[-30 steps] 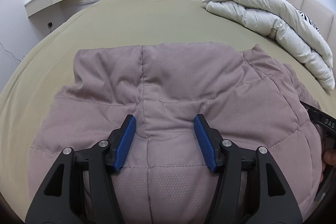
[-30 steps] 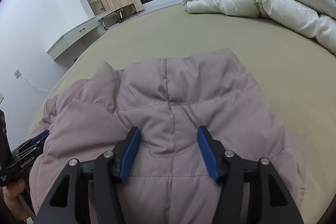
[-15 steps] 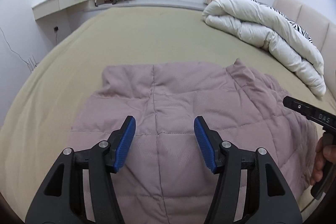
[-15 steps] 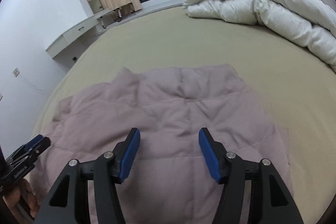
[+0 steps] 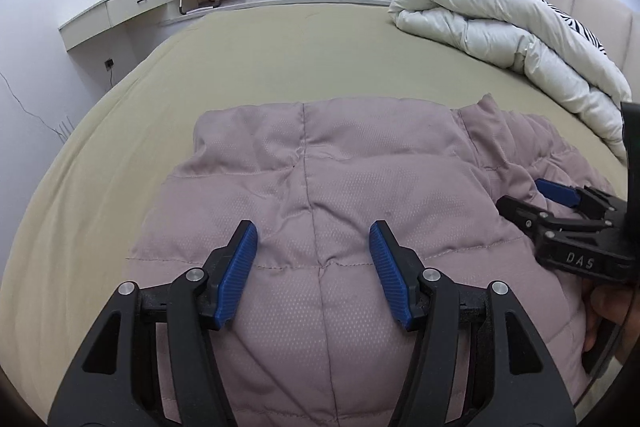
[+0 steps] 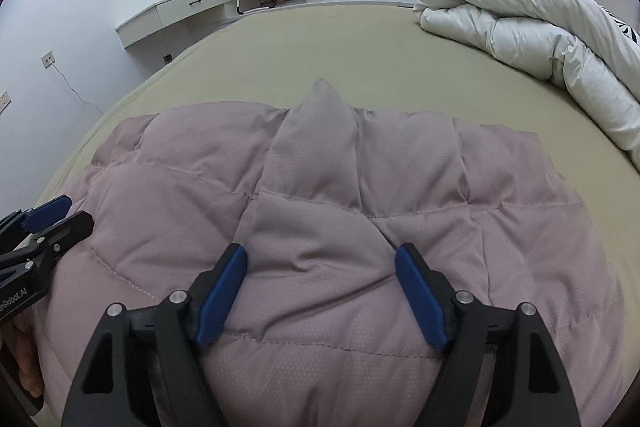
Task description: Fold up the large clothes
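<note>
A mauve quilted padded garment (image 5: 320, 195) lies spread on the bed; it also shows in the right wrist view (image 6: 320, 195). My left gripper (image 5: 313, 247) is open, its blue pads close over the garment's near part, holding nothing. My right gripper (image 6: 320, 269) is open, low on the garment, with puffed fabric bulging between its fingers. The right gripper also shows at the right edge of the left wrist view (image 5: 560, 215). The left gripper shows at the left edge of the right wrist view (image 6: 44, 223). The garment's near edge is hidden under both grippers.
The olive bed sheet (image 5: 280, 67) stretches beyond the garment. A rolled white duvet (image 5: 500, 35) lies at the far right by the headboard. A white wall shelf (image 5: 120, 11) and a dark window with curtains are behind the bed. A wall with sockets is at left.
Both grippers have dropped back close to the garment and moved nearer each other. The fabric bulges between the right gripper's fingers. Both stay open.
</note>
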A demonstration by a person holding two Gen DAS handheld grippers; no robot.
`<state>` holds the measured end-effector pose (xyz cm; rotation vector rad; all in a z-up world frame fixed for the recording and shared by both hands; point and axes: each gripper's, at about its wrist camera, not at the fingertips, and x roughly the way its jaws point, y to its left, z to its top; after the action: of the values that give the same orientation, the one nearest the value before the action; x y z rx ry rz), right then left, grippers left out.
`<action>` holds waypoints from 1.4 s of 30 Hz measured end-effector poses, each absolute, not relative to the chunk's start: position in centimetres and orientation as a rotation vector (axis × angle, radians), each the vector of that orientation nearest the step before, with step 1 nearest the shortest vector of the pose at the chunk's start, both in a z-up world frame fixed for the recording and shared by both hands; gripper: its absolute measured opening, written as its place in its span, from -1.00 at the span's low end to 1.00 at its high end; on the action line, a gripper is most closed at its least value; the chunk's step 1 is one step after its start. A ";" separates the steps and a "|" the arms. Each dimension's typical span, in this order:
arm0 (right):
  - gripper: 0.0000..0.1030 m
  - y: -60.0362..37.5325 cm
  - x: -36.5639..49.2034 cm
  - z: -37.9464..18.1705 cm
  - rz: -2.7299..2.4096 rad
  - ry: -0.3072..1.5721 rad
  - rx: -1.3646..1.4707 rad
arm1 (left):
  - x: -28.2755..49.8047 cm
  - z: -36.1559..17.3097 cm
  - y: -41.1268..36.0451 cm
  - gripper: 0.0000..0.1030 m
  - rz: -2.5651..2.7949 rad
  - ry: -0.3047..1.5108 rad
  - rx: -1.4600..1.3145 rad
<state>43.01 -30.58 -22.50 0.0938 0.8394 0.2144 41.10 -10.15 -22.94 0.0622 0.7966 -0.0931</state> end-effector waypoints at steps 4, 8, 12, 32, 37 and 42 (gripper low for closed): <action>0.55 -30.9 42.8 -23.3 0.217 0.790 0.111 | 42.1 -23.6 -10.5 0.12 -0.119 0.801 0.035; 0.56 -31.2 42.8 -23.8 0.223 0.767 0.140 | 43.2 -24.7 -10.3 0.12 -0.143 0.792 0.013; 0.56 -30.8 42.8 -23.4 0.208 0.772 0.119 | 43.8 -24.4 -9.8 0.12 -0.155 0.811 0.011; 0.29 -36.4 51.4 -22.0 0.215 0.930 0.378 | 49.5 -24.2 -8.5 0.13 -0.141 0.835 -0.024; 0.30 -34.4 52.2 -23.6 0.151 0.947 0.249 | 50.9 -25.9 -8.6 0.13 -0.144 0.849 -0.047; 0.32 -34.7 53.1 -24.5 0.140 0.958 0.252 | 52.2 -27.3 -8.3 0.13 -0.158 0.866 -0.072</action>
<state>53.10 -34.67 -24.52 0.2523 0.9585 0.1396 52.23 -8.32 -27.27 -0.0717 0.8664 -0.1576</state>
